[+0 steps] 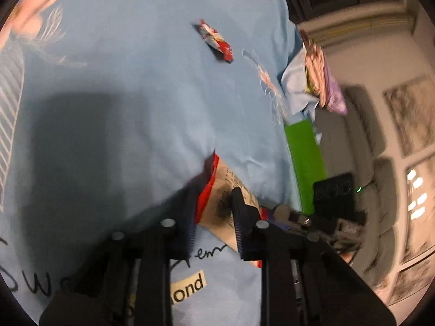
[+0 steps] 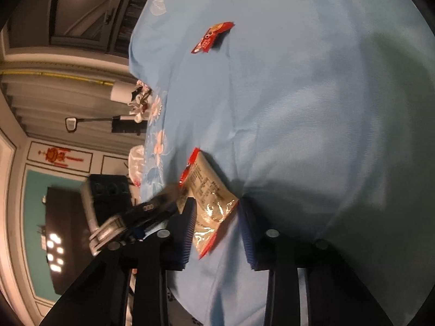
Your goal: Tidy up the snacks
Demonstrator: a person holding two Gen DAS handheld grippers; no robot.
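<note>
A tan snack packet with red edges (image 1: 217, 203) (image 2: 209, 195) lies on the light blue cloth (image 1: 136, 81) (image 2: 312, 108). It sits between the fingers of both grippers, one from each end. My left gripper (image 1: 213, 217) has its jaws around one end, with a gap showing. My right gripper (image 2: 217, 222) has its jaws wide around the other end. A small red snack packet (image 1: 216, 40) (image 2: 213, 36) lies farther off on the cloth.
The cloth's edge drops off at the right of the left wrist view, by a green board (image 1: 304, 157) and a bundle of pink and purple fabric (image 1: 323, 81). A black box (image 2: 108, 190) stands beyond the cloth's left edge.
</note>
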